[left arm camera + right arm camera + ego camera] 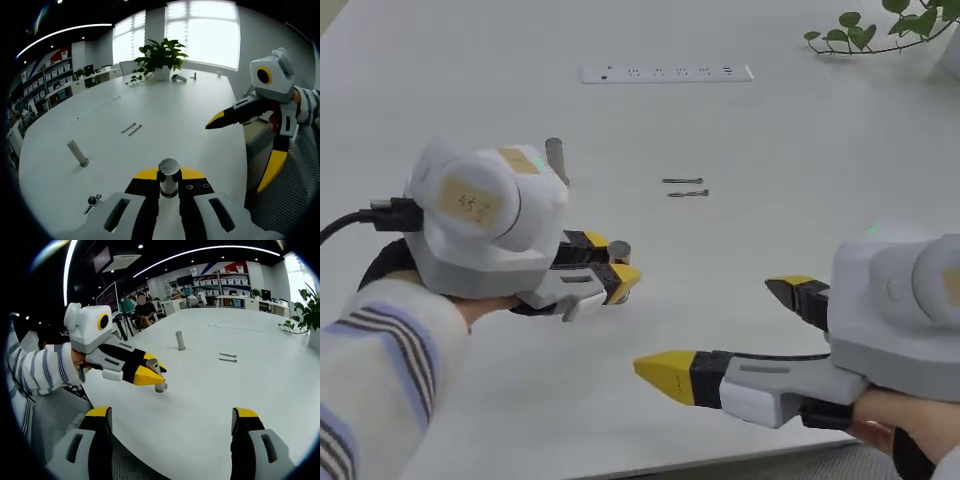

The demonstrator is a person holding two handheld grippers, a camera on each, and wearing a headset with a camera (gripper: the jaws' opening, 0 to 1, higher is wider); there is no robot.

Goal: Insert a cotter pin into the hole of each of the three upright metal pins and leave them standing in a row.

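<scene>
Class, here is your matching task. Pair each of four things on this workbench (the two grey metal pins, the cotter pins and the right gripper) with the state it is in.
Column one:
1. nearer grey cylindrical metal pin
2. farther grey cylindrical metal pin
3. two thin metal cotter pins
4. right gripper

Column two:
a. open, holding nothing
b. clamped between the fingers of the left gripper
c. standing free on the white table
d. lying side by side on the table

Pairs: 1-b, 2-c, 3-d, 4-a.
</scene>
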